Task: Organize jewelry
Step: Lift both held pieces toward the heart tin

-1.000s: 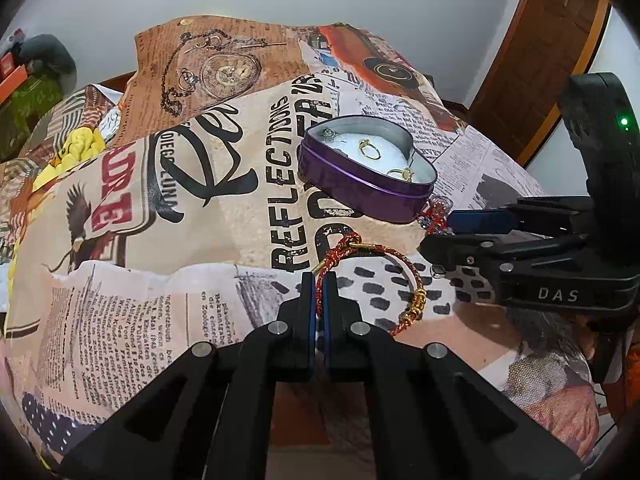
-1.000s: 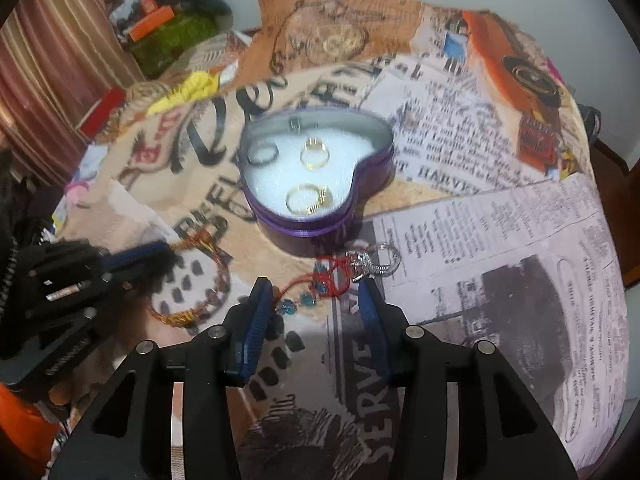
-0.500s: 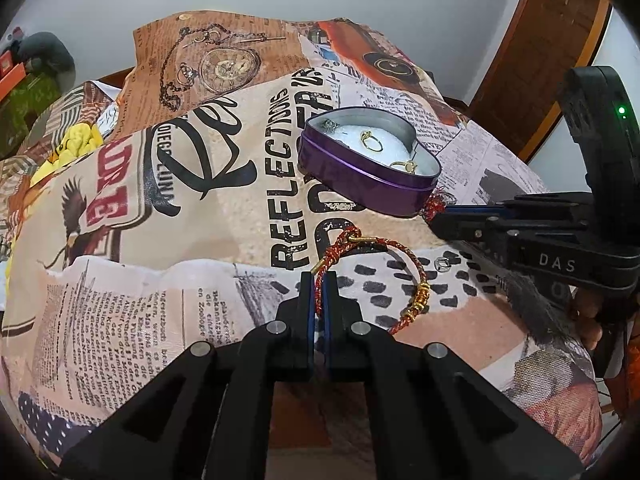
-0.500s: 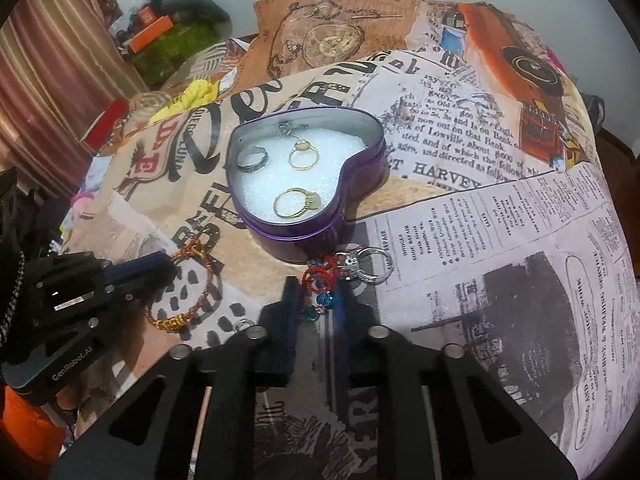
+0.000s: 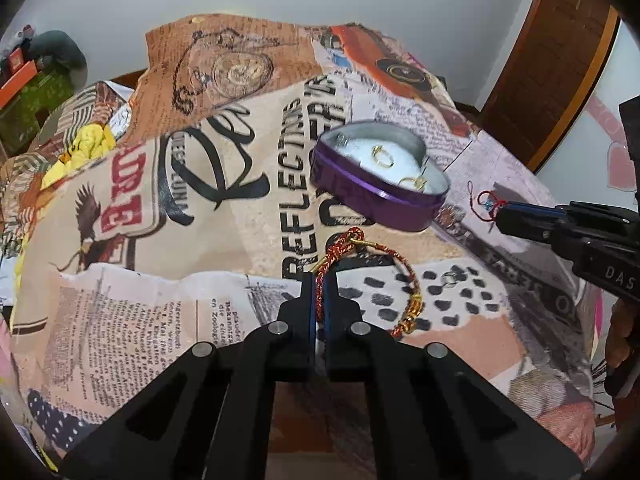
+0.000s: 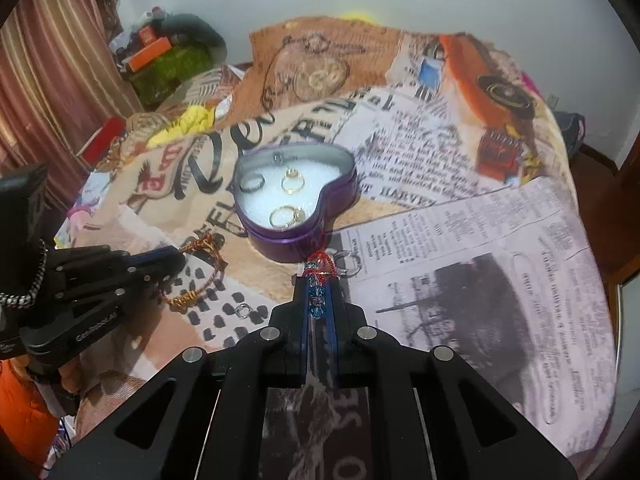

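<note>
Here, left gripper (image 5: 319,294) clamps the red-gold braided bracelet (image 5: 372,276); right gripper (image 6: 318,294) pinches a red-and-blue beaded bracelet (image 6: 318,276) beside the purple heart tin (image 6: 296,236).

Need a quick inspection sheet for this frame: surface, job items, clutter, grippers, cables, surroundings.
Surface: newspaper-print cloth, wrinkled, covering the whole work area.
Job's things: purple heart tin, open, white lining, two gold rings and a dark ring inside; silver ring on the cloth beside the tin; small silver piece on the dotted patch.
Clutter: yellow cloth and boxes at the far edge.
Grippers: left gripper shut on the red-gold cord bracelet; right gripper shut on the red-and-blue beaded bracelet.
Cables: nothing seen.
Surroundings: white wall, striped curtain, wooden door.
</note>
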Tool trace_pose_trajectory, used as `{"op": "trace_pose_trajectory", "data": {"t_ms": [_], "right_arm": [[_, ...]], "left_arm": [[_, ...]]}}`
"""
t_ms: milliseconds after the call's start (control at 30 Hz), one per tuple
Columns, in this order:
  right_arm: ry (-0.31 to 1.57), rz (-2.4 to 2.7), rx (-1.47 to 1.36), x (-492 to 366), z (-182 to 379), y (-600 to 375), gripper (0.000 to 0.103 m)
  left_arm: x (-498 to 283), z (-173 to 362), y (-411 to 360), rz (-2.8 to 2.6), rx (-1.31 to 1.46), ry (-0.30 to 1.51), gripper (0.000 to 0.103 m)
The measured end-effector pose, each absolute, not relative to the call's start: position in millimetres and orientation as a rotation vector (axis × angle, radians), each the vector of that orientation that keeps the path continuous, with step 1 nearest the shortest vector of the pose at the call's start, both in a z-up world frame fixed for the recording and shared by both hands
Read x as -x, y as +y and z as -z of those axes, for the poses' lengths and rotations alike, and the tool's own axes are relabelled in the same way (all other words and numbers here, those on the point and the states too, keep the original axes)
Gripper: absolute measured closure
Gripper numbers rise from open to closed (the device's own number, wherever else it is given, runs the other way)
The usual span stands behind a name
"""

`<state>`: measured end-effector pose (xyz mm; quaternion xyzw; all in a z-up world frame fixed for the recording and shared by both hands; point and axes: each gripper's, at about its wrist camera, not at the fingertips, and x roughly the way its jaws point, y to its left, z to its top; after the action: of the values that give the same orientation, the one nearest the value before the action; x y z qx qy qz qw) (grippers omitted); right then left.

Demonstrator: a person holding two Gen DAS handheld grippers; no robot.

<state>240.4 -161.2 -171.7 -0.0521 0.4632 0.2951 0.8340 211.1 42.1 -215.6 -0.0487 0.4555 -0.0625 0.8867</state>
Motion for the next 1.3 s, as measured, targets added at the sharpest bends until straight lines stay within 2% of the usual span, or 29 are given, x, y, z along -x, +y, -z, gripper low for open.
{"op": "trace_pose_trajectory", "data": {"t_ms": [633,967,1300], "right_arm": [[0.791,-0.639,0.06,-236.5,116.0,-168.3,0.096],[0.746,-0.661,0.06,-245.3,109.7,-158.8,0.096],[0.774,-0.68,0.059,-262.8,127.8,-146.6,0.096]], "left_arm": [[-205.6,133.0,27.2,0.159,0.05,0.735,0.102],[-226.4,130.5,20.4,0.169,0.044,0.715,0.102],[-253.1,143.7,19.2,0.181,0.058,0.736,0.102]]}}
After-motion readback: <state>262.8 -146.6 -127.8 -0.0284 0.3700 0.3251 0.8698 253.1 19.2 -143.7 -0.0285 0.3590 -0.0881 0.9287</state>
